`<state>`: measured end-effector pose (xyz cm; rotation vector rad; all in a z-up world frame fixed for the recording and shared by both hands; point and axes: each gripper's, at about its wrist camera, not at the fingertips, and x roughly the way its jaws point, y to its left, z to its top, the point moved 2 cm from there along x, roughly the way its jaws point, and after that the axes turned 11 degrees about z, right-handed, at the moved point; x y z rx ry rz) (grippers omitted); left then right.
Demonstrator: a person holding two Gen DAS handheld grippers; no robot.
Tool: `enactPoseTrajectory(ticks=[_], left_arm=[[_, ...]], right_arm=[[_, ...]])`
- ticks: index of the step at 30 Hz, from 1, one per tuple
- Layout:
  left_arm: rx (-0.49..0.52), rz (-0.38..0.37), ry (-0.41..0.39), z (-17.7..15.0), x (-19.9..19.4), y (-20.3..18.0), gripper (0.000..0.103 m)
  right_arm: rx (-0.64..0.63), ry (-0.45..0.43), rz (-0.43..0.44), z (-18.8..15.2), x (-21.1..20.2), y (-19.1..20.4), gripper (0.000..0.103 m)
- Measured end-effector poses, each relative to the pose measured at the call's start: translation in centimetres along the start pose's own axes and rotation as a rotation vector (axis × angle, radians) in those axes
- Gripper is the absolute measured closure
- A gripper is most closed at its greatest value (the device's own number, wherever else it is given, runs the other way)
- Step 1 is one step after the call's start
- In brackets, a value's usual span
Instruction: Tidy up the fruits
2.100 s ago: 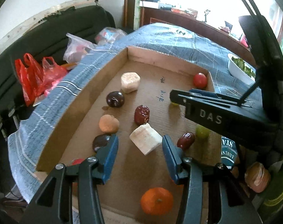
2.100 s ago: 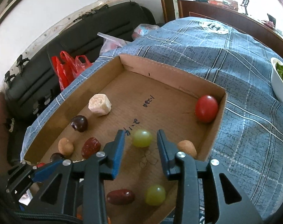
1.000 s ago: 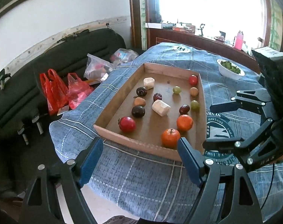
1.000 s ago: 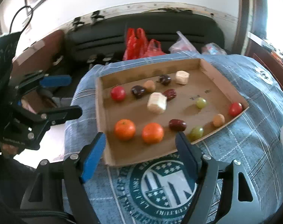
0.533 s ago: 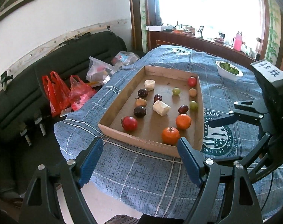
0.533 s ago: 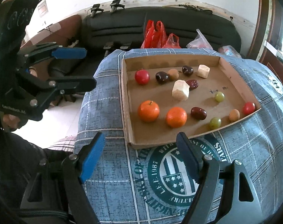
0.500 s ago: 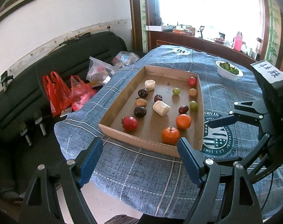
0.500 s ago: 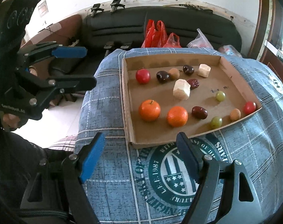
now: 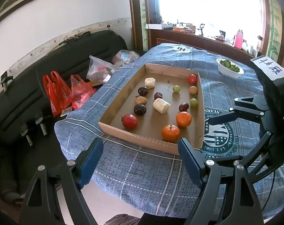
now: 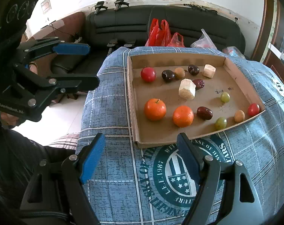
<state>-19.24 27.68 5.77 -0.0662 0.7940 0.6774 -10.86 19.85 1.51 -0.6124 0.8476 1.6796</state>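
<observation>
A shallow cardboard tray (image 9: 149,142) (image 10: 131,101) sits on a table with a blue checked cloth. It holds two oranges (image 9: 170,133) (image 10: 154,109), a red apple (image 9: 130,121) (image 10: 148,74), dark plums, red dates, green grapes (image 10: 220,123), a cherry tomato (image 9: 192,79) (image 10: 253,109) and two pale cut chunks (image 9: 161,106) (image 10: 186,89). My left gripper (image 9: 140,159) is open and empty, held back from the tray's near edge. My right gripper (image 10: 141,158) is open and empty, also short of the tray. Each gripper shows in the other's view.
A white bowl of greens (image 9: 230,68) stands on the far side of the table. Red plastic bags (image 9: 61,91) (image 10: 161,34) and clear bags lie on a black sofa (image 9: 20,86) beside the table. A window ledge with clutter runs behind.
Both grippers have pulled well back from inside the tray and opened wide. In the last half second nothing has visibly moved.
</observation>
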Motion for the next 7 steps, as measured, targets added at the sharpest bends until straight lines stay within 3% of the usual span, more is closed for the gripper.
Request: enactPoseTrajectory(ticks=[7], left_arm=[[0.007,0.025,-0.01,-0.14,0.18,-0.11,0.021]], right_arm=[[-0.007,0.006,-0.006,0.18,-0.1,0.01,0.024]])
